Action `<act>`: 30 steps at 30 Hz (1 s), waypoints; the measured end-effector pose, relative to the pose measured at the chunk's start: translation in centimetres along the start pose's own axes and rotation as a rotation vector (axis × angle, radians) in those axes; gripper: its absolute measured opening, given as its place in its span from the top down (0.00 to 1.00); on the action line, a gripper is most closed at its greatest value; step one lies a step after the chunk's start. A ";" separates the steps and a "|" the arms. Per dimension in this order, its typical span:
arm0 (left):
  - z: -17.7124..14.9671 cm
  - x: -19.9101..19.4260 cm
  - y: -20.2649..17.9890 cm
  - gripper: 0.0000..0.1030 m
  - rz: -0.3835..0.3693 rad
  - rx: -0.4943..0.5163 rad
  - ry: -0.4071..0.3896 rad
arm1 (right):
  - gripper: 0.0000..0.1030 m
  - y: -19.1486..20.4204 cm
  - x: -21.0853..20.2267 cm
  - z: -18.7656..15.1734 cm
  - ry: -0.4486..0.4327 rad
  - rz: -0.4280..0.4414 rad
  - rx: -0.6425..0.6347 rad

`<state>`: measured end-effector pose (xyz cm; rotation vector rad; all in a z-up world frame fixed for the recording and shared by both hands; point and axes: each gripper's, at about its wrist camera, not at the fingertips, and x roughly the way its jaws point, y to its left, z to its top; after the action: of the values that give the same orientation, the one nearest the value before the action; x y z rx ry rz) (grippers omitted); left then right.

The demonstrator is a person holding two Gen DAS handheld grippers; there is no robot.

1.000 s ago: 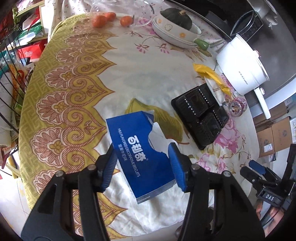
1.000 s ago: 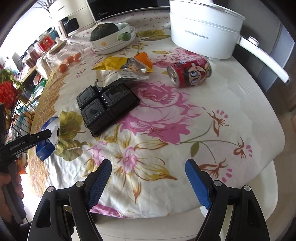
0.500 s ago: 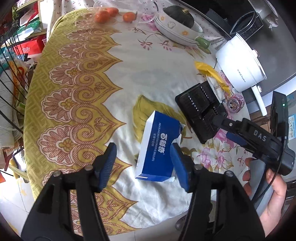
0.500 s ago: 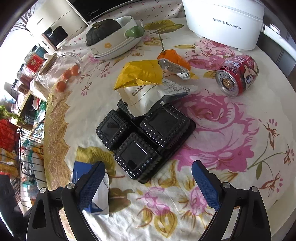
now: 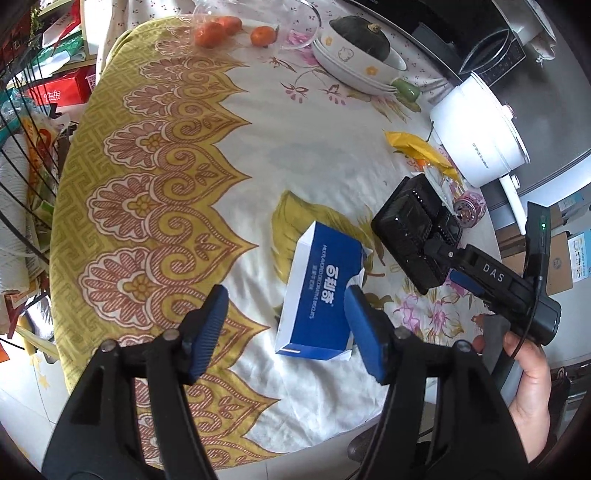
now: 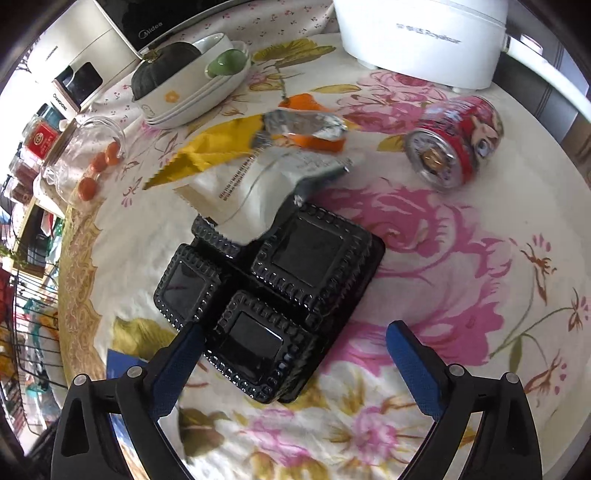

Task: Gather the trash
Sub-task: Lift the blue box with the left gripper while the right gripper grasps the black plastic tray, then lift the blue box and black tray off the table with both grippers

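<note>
Between the wide, just-opened fingers of the right gripper (image 6: 295,363), which grip nothing, lies the near corner of a black tray (image 6: 269,291), light, stiff, slick, best pinched across that rim, its hollows empty, while beyond sit wrappers (image 6: 258,173) and a can (image 6: 454,142).

A white electric pot (image 6: 417,35) stands at the floral surface's (image 5: 303,155) far edge, near stacked bowls (image 6: 192,92) holding a dark squash (image 6: 162,64).
</note>
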<state>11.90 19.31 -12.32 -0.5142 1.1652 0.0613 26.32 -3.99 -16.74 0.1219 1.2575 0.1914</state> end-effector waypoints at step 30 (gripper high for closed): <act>-1.5 4.9 -6.2 0.52 0.096 0.270 0.088 | 0.00 -2.9 -3.0 -2.0 0.031 -0.118 -0.055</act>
<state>14.48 12.14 -14.92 -0.2245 1.2615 -0.0365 23.73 -7.48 -15.18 -0.0029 1.2851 0.1268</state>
